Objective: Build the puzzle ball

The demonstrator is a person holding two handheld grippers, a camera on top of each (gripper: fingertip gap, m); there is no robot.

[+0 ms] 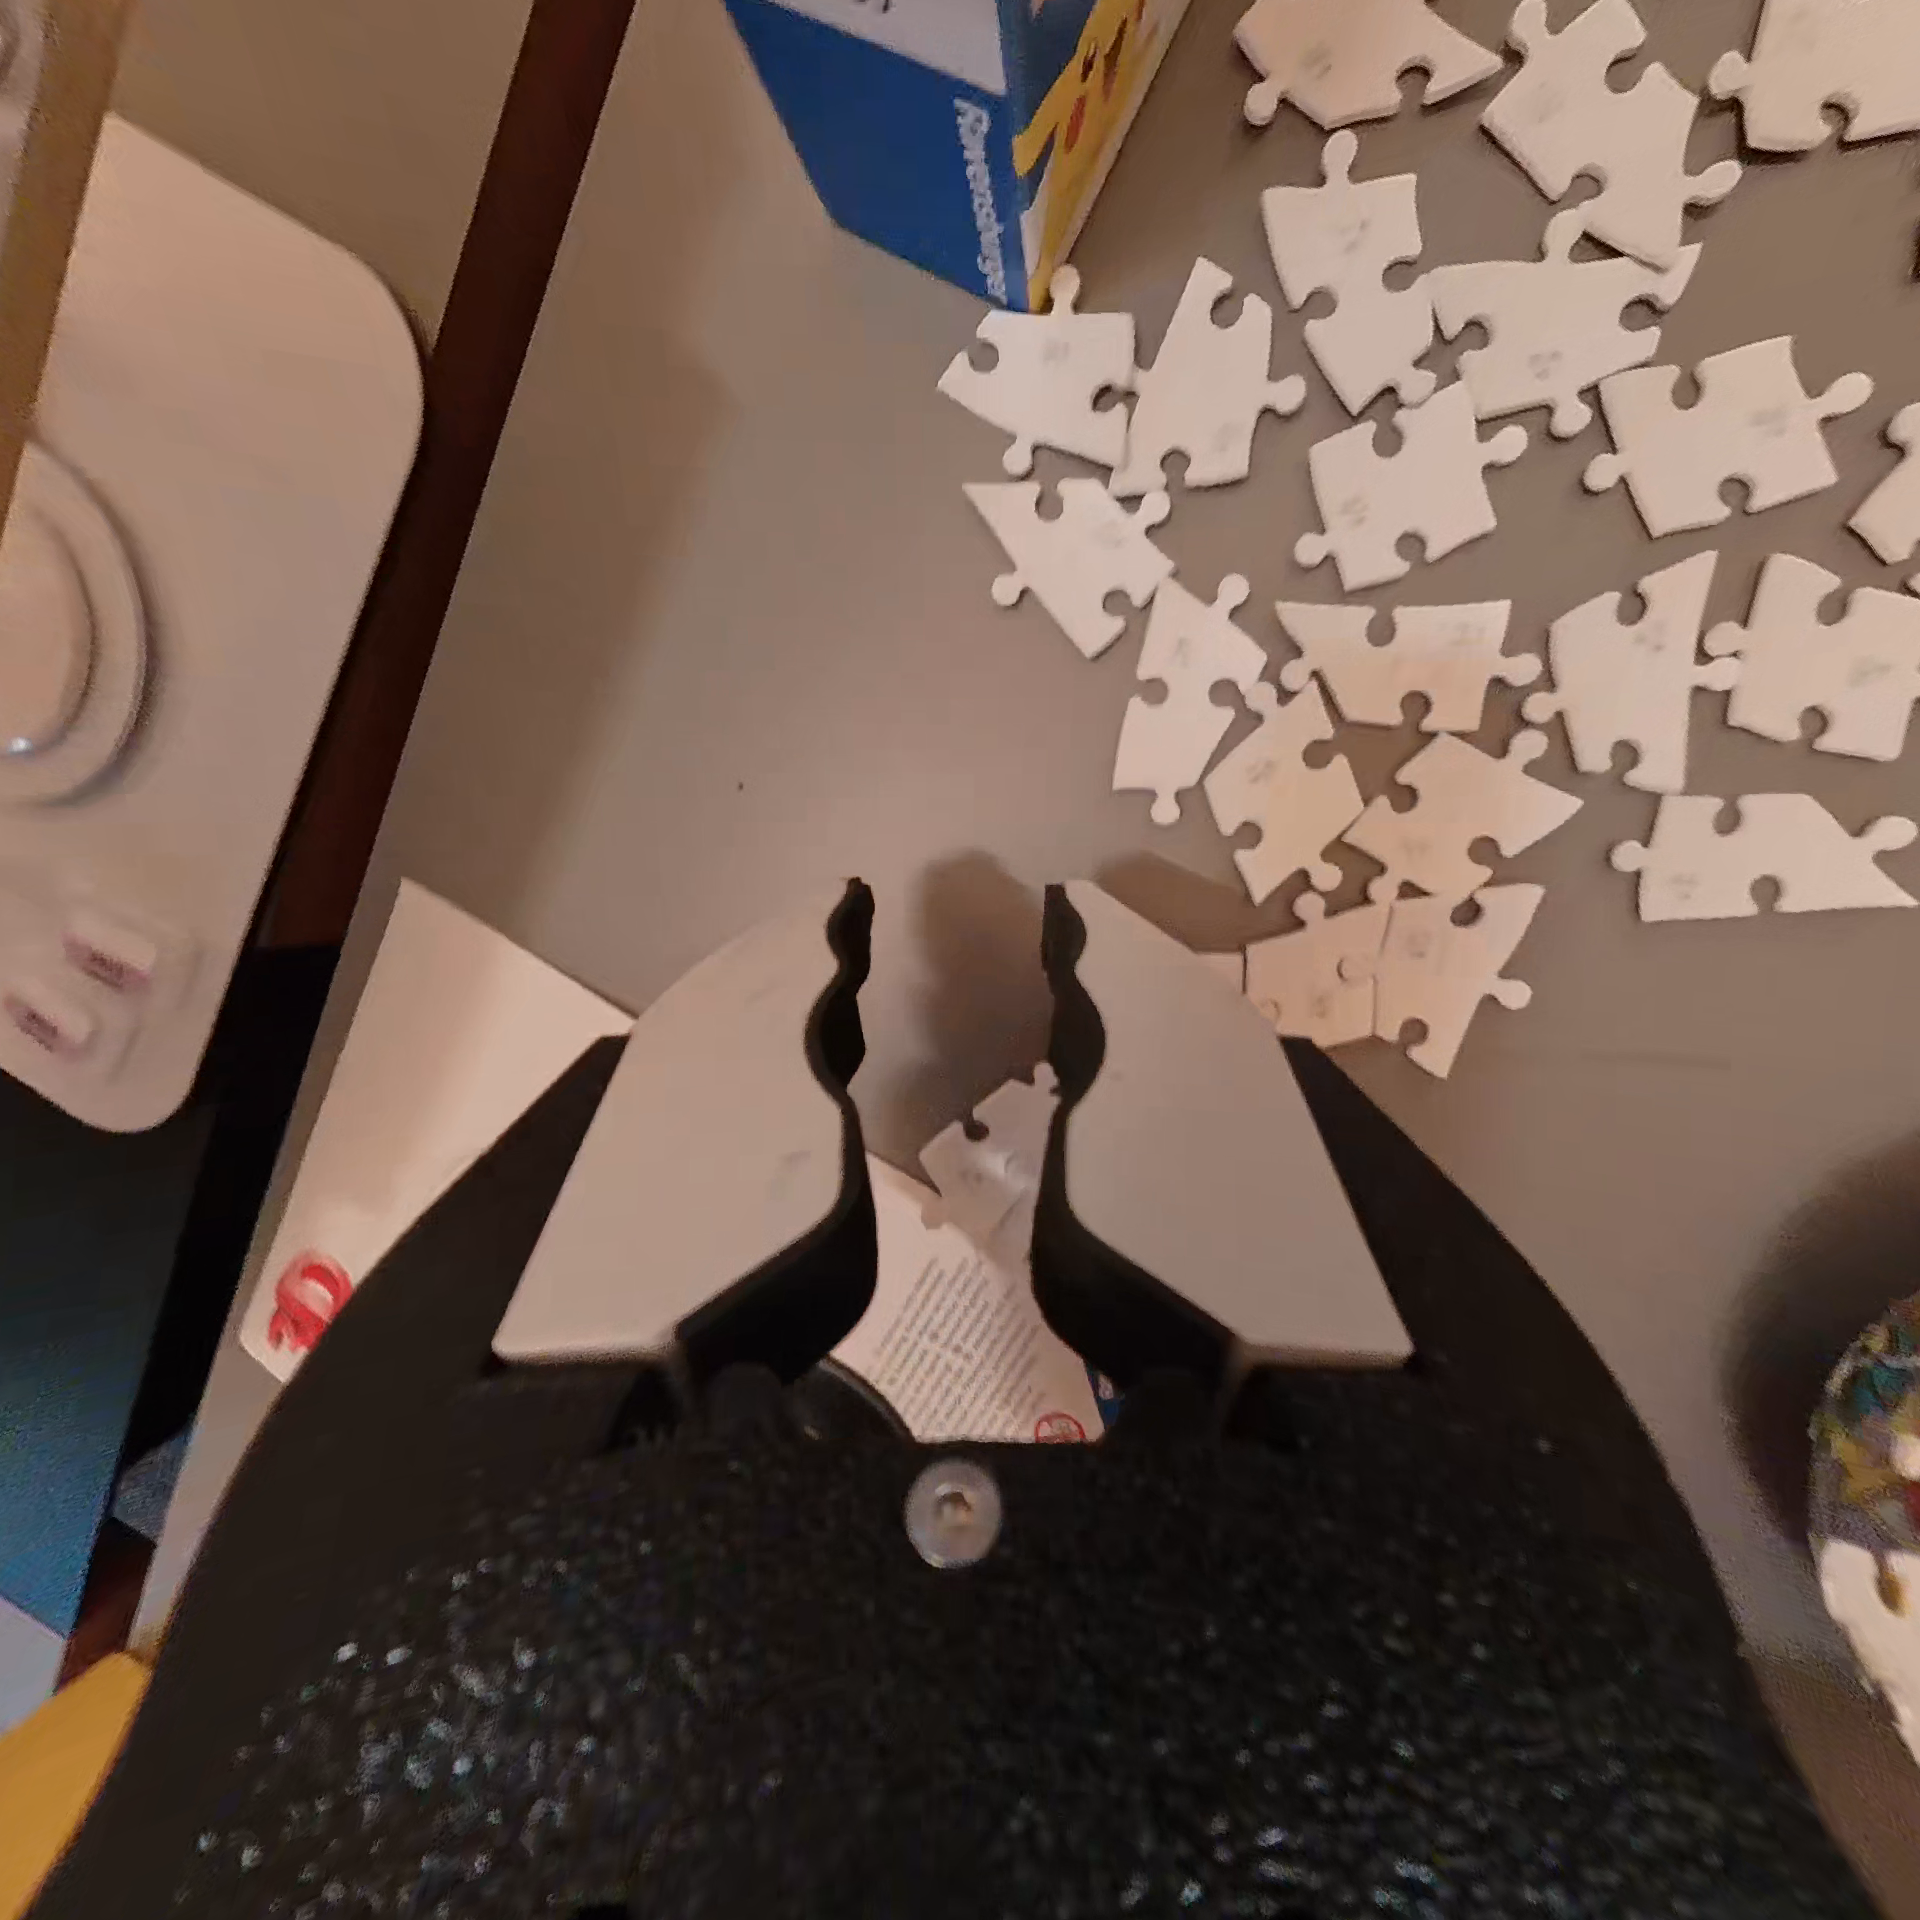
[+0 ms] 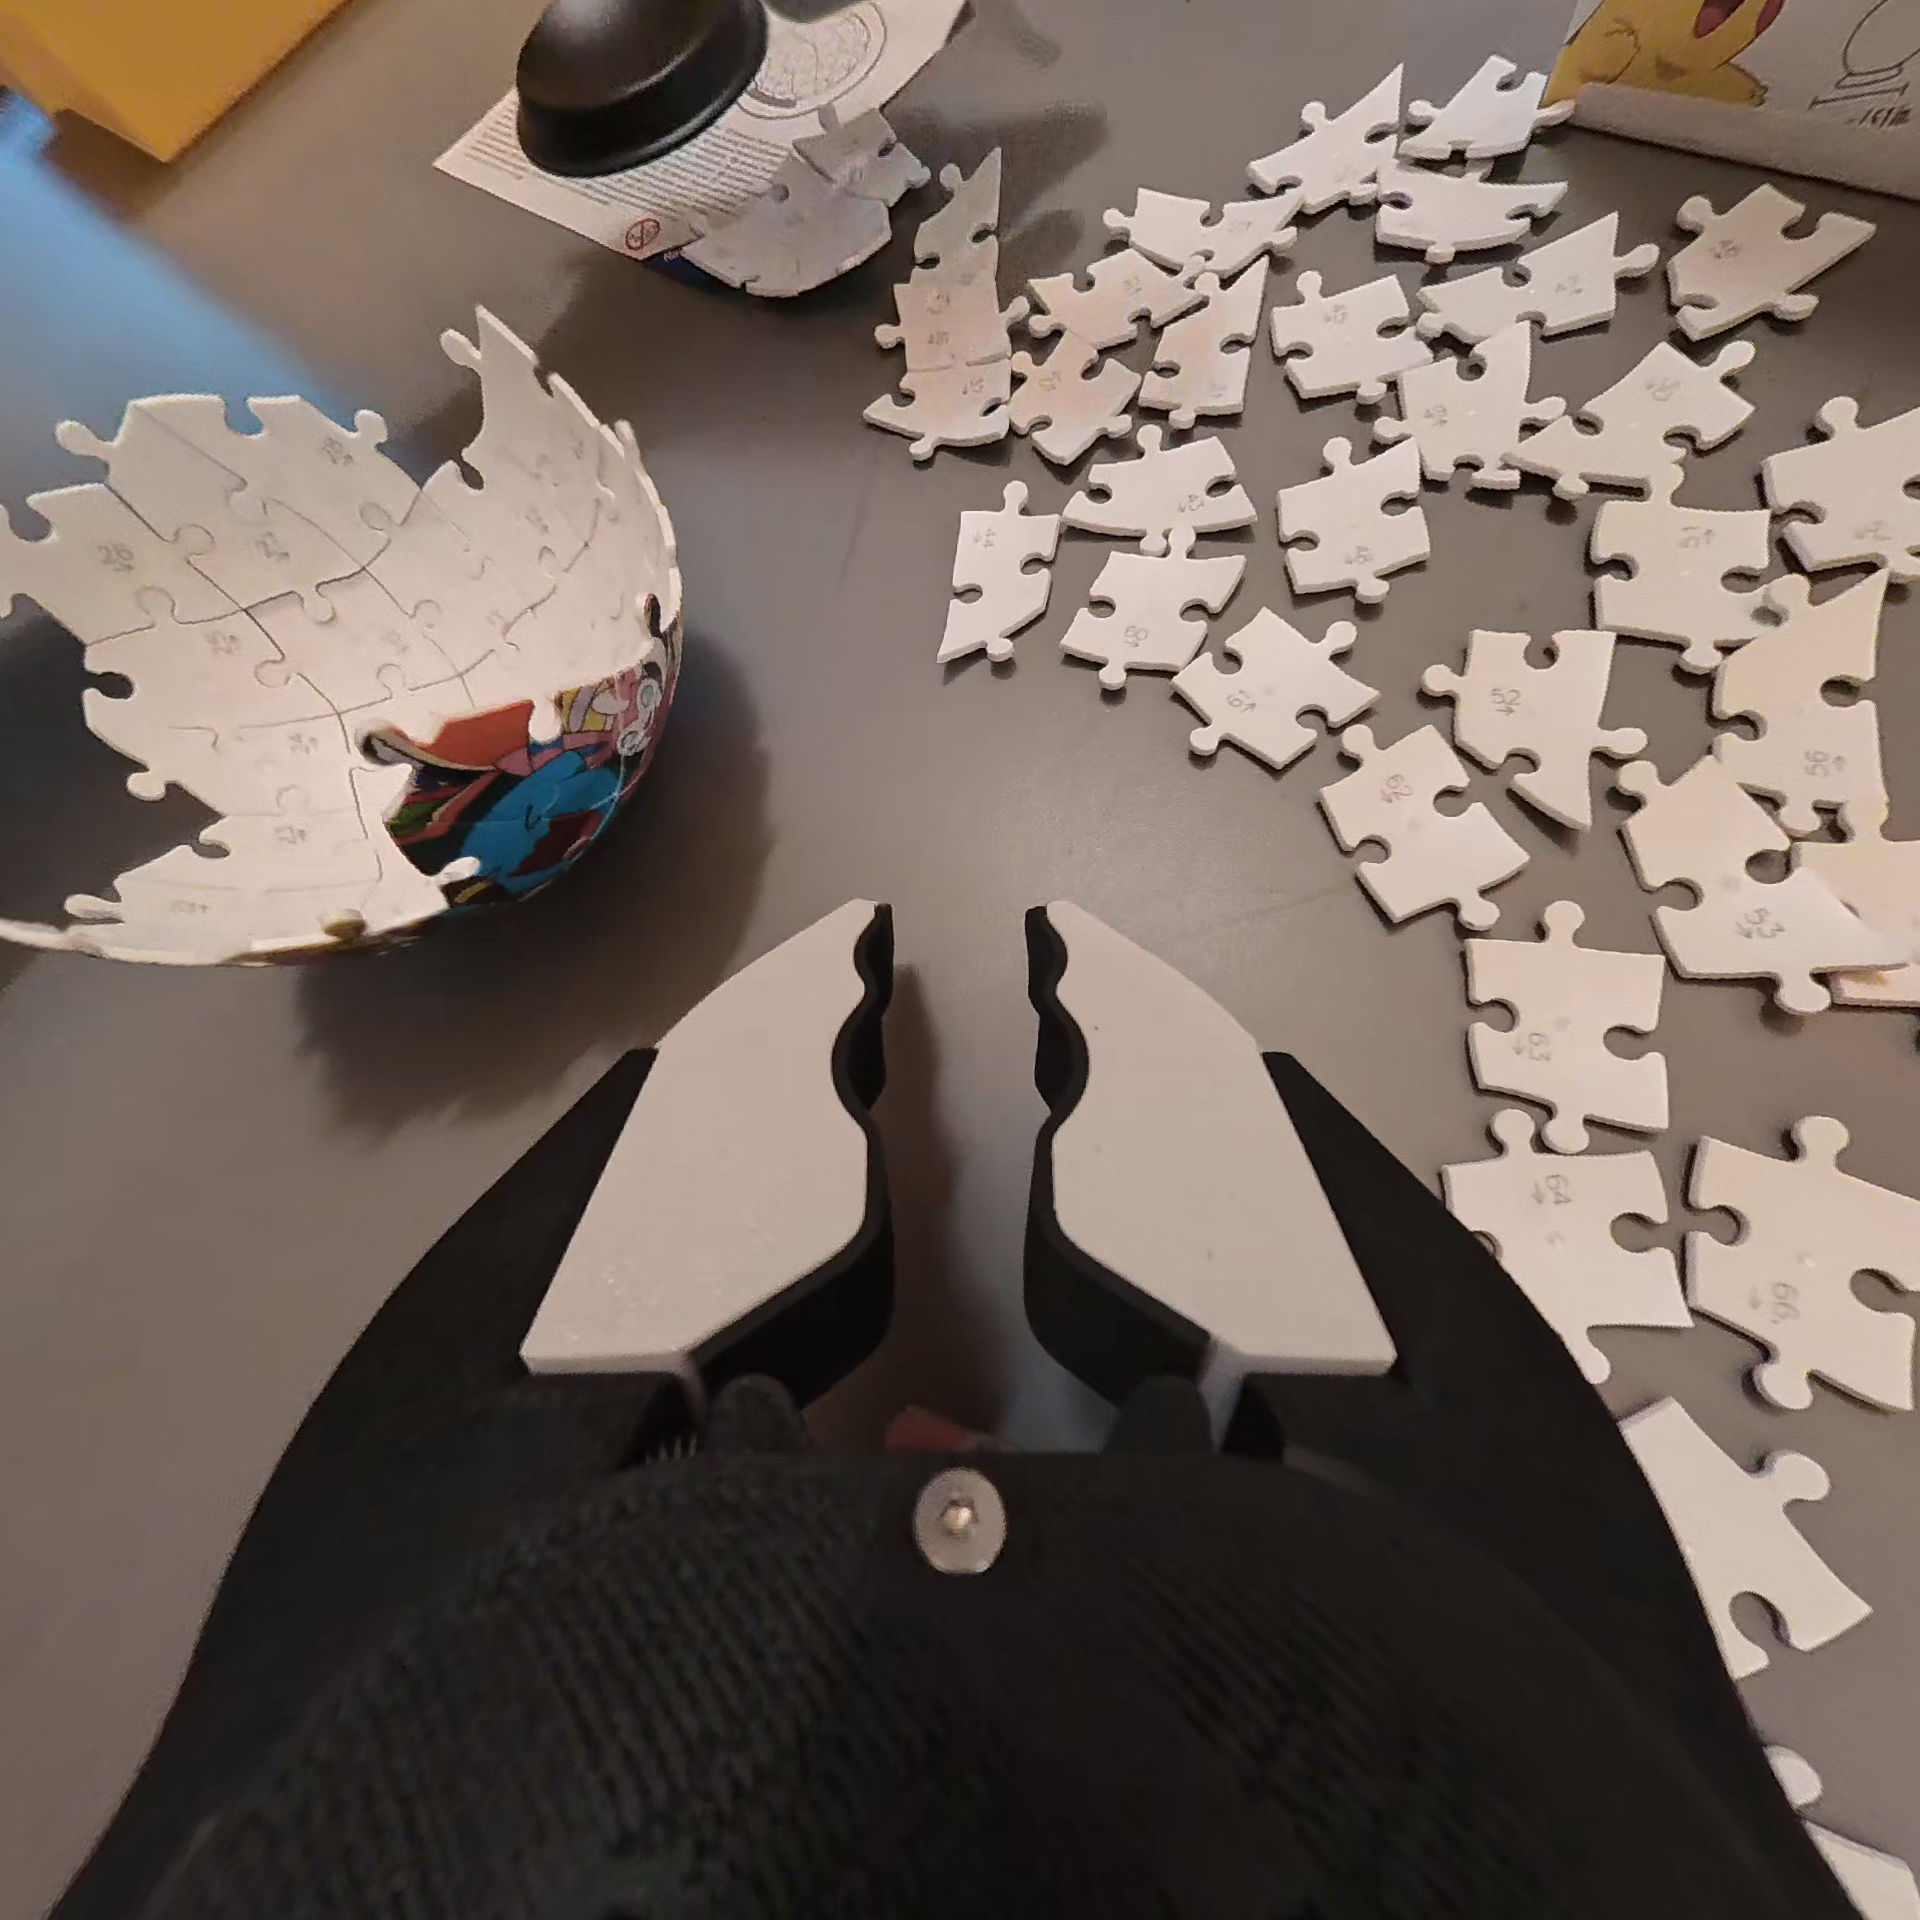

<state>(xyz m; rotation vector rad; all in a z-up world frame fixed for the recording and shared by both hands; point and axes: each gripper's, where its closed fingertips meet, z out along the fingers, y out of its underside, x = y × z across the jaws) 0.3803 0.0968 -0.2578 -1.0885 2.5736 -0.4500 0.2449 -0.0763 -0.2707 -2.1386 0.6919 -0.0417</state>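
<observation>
A half-built puzzle ball (image 2: 312, 665) lies on the grey table (image 2: 935, 790) at the left of the right wrist view, white inside, colourful outside. Its edge shows at the lower right of the left wrist view (image 1: 1870, 1475). Several loose white puzzle pieces (image 2: 1455, 520) lie face down to the right; they also show in the left wrist view (image 1: 1455, 623). A small curved joined section (image 2: 810, 229) rests on a leaflet. My right gripper (image 2: 958, 925) is open and empty, just right of the ball. My left gripper (image 1: 958, 904) is open and empty above the leaflet (image 1: 956, 1320).
A black stand (image 2: 634, 83) sits on the leaflet (image 2: 582, 156) at the back. The blue and yellow puzzle box (image 1: 997, 135) stands behind the pieces, also in the right wrist view (image 2: 1745, 83). The table's dark left edge (image 1: 457, 468) borders a beige chair seat (image 1: 187, 623).
</observation>
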